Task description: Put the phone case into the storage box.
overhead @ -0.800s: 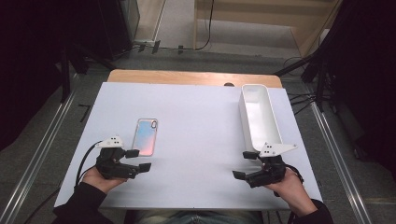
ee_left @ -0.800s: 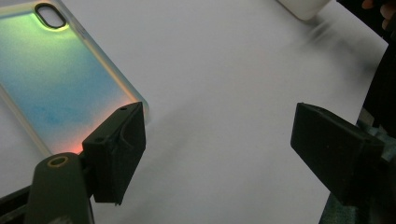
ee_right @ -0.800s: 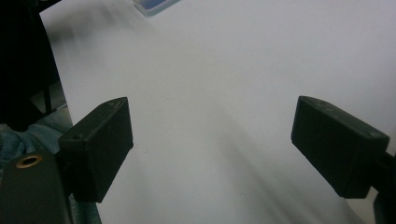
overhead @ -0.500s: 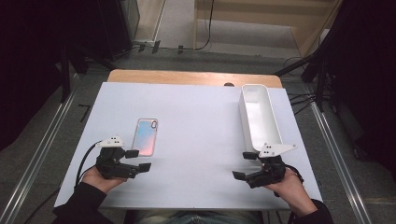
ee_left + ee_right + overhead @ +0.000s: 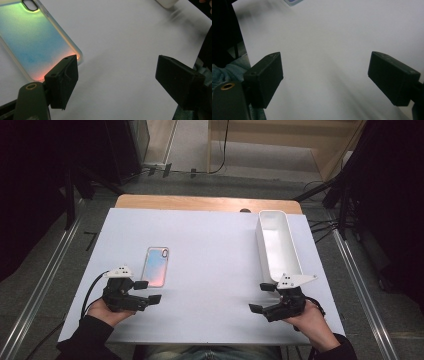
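Bright white tabletop [image 5: 215, 270] — dark surroundings, soft gripper-view blur

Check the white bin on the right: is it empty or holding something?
Empty. The high view looks straight into the white bin and shows bare white floor and walls; the phone case lies flat on the table, outside it.
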`<state>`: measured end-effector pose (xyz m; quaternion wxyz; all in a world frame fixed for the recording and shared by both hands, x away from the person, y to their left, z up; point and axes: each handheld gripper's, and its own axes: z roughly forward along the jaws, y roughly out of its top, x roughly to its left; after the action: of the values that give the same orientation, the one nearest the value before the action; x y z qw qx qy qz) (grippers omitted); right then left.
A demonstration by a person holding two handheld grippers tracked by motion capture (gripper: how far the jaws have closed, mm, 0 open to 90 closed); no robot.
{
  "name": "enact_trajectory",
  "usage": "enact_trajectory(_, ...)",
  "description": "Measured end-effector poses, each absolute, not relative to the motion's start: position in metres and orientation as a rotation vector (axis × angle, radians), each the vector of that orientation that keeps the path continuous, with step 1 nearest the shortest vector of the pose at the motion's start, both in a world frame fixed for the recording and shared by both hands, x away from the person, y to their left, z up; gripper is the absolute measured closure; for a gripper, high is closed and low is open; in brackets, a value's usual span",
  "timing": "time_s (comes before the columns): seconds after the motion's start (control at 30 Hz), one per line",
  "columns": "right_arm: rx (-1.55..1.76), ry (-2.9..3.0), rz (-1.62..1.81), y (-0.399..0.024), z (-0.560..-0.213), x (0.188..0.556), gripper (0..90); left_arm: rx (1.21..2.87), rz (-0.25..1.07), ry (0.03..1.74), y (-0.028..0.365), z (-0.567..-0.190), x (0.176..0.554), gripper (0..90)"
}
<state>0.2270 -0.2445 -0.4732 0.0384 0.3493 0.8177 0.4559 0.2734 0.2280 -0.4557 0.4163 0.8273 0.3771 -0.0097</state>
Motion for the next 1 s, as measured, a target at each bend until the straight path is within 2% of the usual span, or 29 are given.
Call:
enact_trajectory(0.3,1.070,2.516,1.390,-0.244,-0.474,0.227,11.5,2.077,-0.026,0.951,0.228,-0.455,0.274,18.2)
enact_trajectory(0.77,1.067,2.519,1.378,-0.244,-0.474,0.227,11.5,2.014,0.038,1.098,0.234,-0.446,0.285,18.5)
enact_trajectory(1.0,1.065,2.520,1.377,-0.244,-0.474,0.227,11.5,1.986,0.151,1.154,0.232,-0.443,0.292,18.4)
